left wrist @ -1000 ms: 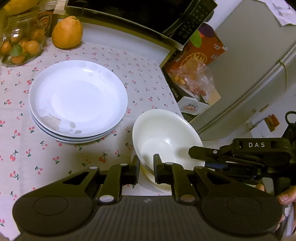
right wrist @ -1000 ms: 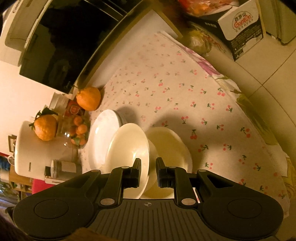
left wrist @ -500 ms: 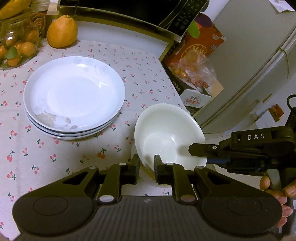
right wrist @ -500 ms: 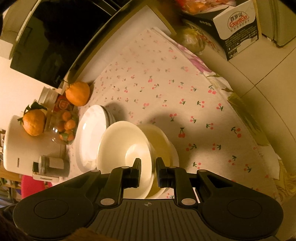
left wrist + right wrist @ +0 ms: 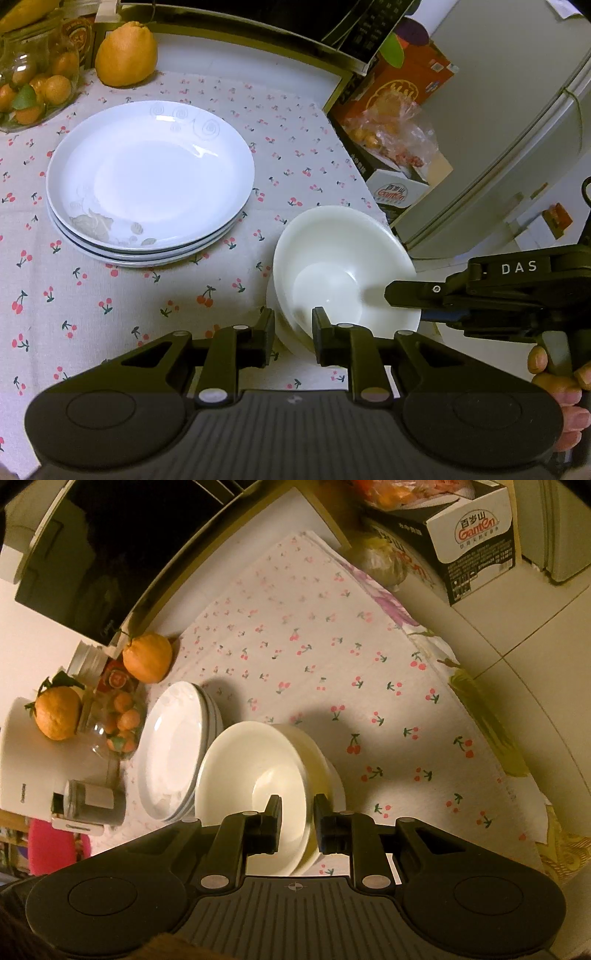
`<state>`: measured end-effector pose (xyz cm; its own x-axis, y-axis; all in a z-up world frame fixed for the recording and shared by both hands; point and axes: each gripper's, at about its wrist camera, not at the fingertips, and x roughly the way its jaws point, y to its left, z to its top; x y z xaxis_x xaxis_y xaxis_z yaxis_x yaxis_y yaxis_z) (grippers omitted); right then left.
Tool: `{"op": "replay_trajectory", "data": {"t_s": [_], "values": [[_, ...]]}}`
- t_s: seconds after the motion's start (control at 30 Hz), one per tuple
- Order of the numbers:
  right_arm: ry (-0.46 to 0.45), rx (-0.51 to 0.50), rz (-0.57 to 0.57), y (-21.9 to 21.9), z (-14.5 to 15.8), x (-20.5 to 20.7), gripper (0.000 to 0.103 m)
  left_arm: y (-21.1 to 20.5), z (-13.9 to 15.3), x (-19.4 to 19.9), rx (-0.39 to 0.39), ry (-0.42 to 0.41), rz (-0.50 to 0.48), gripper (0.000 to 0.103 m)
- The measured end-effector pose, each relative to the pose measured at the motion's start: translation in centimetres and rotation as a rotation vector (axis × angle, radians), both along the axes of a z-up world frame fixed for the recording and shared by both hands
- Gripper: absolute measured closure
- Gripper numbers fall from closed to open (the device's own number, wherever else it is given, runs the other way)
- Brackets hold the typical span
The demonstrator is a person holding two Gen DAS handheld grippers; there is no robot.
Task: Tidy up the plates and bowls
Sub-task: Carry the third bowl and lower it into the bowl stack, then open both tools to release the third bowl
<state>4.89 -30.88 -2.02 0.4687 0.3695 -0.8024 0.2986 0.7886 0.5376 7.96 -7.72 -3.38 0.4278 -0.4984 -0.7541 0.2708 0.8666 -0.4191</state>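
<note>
The left gripper [image 5: 293, 332] is easing open astride the top bowl's [image 5: 343, 273] near rim, the right gripper [image 5: 297, 819] narrowly straddling its opposite rim, nesting it onto the bowl stack beside the plates [image 5: 147, 181]; next, withdrawing both cleanly.

The left gripper [image 5: 293, 332] straddles the near rim of the stacked white bowls [image 5: 343, 273], jaws opening. The right gripper [image 5: 391, 293] enters from the right. Stacked plates [image 5: 147, 177] sit upper left.
</note>
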Motion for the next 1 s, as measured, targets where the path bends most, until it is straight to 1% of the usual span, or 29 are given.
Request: {"op": "replay_trajectory", "data": {"t_s": [0.23,0.57,0.67,0.87,0.93,1.0], "values": [[-0.006,-0.008,0.005,0.0,0.2,0.0,0.083,0.1,-0.2,0.1,0.003,0.01,0.002,0.082],[-0.012,0.01,-0.007,-0.6,0.5,-0.1,0.082,0.1,-0.3,0.1,0.004,0.012,0.0,0.082],[-0.021,0.016,-0.013,-0.8,0.6,-0.2,0.079,0.0,-0.3,0.2,0.004,0.013,0.001,0.082],[-0.028,0.006,-0.013,-0.9,0.7,-0.1,0.078,0.0,-0.4,0.1,0.006,0.007,-0.005,0.082],[-0.035,0.003,-0.017,-0.9,0.8,-0.1,0.071,0.0,-0.4,0.1,0.007,-0.002,-0.012,0.079],[-0.047,-0.006,-0.022,-1.0,1.1,-0.2,0.057,0.0,-0.3,0.1,0.013,-0.012,-0.02,0.076]]}}
